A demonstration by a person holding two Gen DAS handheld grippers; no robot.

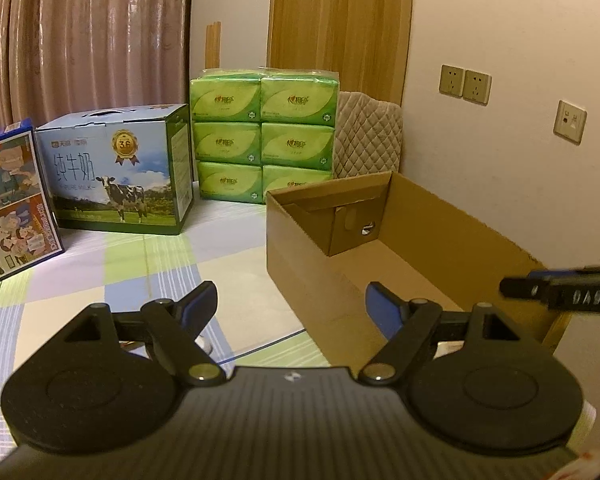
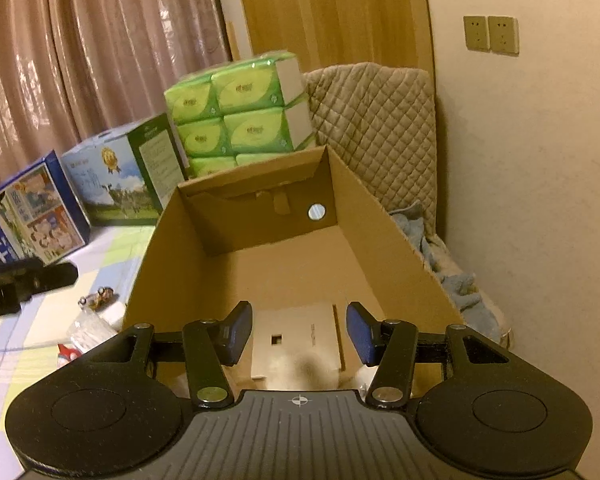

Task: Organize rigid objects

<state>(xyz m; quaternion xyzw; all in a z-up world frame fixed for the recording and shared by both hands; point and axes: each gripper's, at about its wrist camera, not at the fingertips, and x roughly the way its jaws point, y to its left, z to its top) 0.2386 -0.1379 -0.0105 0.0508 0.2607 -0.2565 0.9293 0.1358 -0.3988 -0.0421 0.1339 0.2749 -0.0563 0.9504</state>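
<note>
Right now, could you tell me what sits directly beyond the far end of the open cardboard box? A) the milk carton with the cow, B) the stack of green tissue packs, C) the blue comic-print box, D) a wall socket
B: the stack of green tissue packs rises just behind the far wall of the cardboard box; the milk carton stands further left.

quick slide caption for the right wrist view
Open right gripper poised over an open cardboard box, tissue packs and milk carton behind.
</note>
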